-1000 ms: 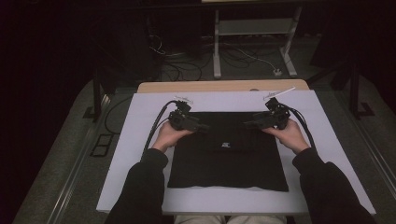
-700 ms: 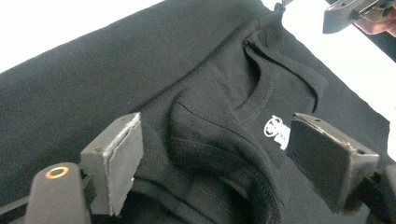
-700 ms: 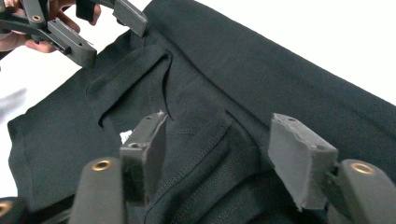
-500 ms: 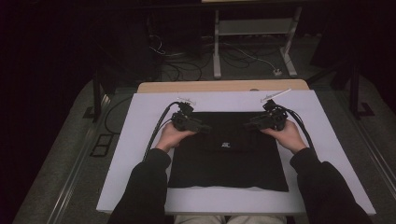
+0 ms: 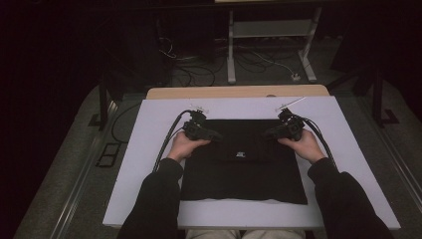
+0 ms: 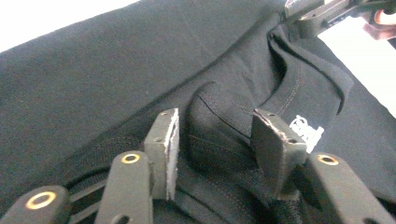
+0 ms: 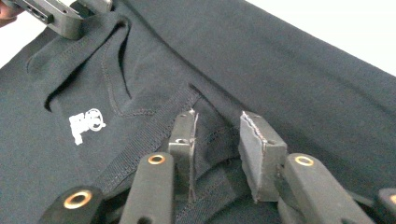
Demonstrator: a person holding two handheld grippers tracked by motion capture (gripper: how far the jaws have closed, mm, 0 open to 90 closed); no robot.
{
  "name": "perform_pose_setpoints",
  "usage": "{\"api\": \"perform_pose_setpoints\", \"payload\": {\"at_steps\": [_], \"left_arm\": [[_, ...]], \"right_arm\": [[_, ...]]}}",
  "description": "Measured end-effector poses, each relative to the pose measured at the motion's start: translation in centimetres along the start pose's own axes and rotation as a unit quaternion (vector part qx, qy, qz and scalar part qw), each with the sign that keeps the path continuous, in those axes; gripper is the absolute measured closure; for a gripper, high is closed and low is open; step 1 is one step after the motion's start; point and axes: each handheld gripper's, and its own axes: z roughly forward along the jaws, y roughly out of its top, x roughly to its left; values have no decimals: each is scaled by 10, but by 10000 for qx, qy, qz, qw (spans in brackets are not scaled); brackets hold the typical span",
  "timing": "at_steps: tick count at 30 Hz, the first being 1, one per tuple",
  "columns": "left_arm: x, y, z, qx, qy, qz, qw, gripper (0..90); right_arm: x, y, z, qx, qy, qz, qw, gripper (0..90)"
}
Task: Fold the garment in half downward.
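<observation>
A black garment [image 5: 244, 164] with a small white logo [image 5: 240, 154] lies folded flat on a white board [image 5: 149, 149]. My left gripper [image 5: 215, 135] rests on its far left part, pointing inward. Its jaws have just been closing around a raised fold of ribbed cloth [image 6: 219, 116], with a thin gap still at one pad [image 6: 173, 140]. My right gripper [image 5: 267, 133] sits on the far right part. Its jaws have also just been closing, and the pads [image 7: 254, 140] press a bunched fold [image 7: 217, 126] of the garment. Each gripper view shows the other gripper [image 6: 322, 14] [image 7: 60, 16] farther off.
The white board lies on a wooden table whose far edge [image 5: 234, 92] shows beyond it. On the dark floor behind are cables [image 5: 199, 74] and a metal stand [image 5: 268, 30]. Bare board lies to the left and right of the garment.
Both hands stay at the garment's far edge. The grippers have edged slightly inward over the cloth.
</observation>
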Motion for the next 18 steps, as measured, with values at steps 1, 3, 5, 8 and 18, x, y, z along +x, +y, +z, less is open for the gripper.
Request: {"api": "perform_pose_setpoints", "payload": {"at_steps": [1, 3, 5, 8, 18], "left_arm": [[0, 0, 0, 10, -18, -4, 10000, 540], [-1, 0, 1, 26, -59, 29, 10000, 566], [-2, 0, 1, 54, -60, 90, 9999, 594], [-3, -1, 3, 127, -113, 105, 9998, 624], [-9, 0, 1, 190, -158, 254, 9994, 790]], "right_arm": [[0, 0, 1, 28, -3, 18, 10000, 661], [0, -1, 3, 75, 49, 64, 9999, 691], [0, -1, 6, 127, -3, 96, 9999, 712], [1, -2, 8, 217, -35, 94, 9997, 791], [2, -8, 1, 124, 158, 134, 9997, 855]]}}
